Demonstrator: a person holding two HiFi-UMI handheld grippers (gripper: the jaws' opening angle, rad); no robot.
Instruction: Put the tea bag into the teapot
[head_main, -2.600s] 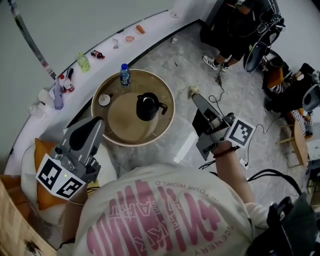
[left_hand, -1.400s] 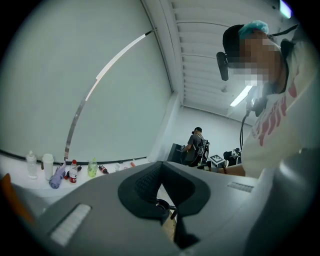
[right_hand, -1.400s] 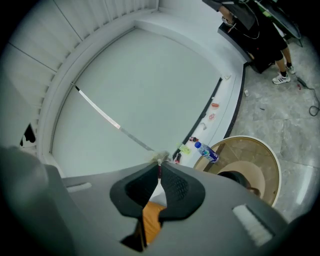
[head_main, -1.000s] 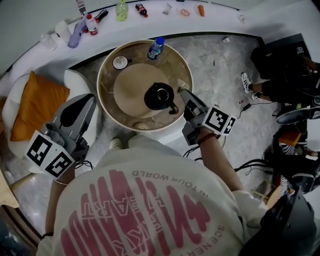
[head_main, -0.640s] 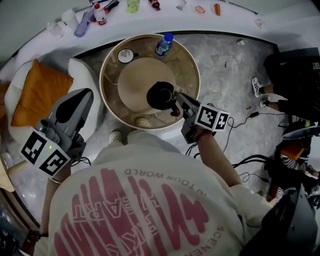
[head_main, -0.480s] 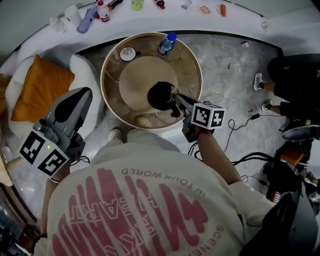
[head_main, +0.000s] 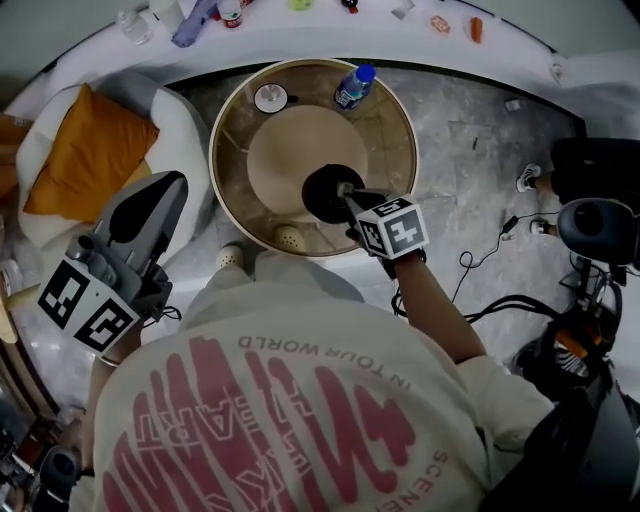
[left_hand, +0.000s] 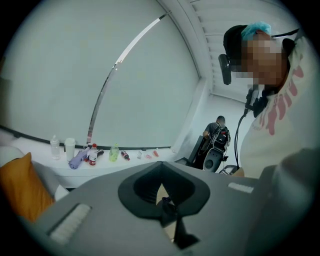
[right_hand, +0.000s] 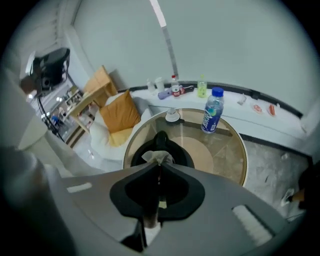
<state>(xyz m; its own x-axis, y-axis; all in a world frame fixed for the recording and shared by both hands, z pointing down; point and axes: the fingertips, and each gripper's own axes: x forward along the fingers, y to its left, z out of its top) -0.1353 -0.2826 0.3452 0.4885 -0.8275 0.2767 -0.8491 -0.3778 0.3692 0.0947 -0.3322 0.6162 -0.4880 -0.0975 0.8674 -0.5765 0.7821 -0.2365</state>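
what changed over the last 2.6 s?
Right gripper swung in from beside the table to over the teapot, shut on the tea bag; not released yet. Left gripper stayed back, shut and empty. The teapot and bottle haven't moved.

In the head view the right gripper (head_main: 345, 191) covers the near side of the black teapot (head_main: 320, 192), and the tea bag cannot be made out there. In the right gripper view only the crumpled top of the tea bag (right_hand: 156, 157) shows past the closed jaw tips; the rest is pinched out of sight, and the teapot's lower body lies behind the gripper's grey shell. At the head view's top edge the bottles (head_main: 230, 12) on the white ledge (head_main: 420, 45) are cut off, and the small items beside them are too small to name.
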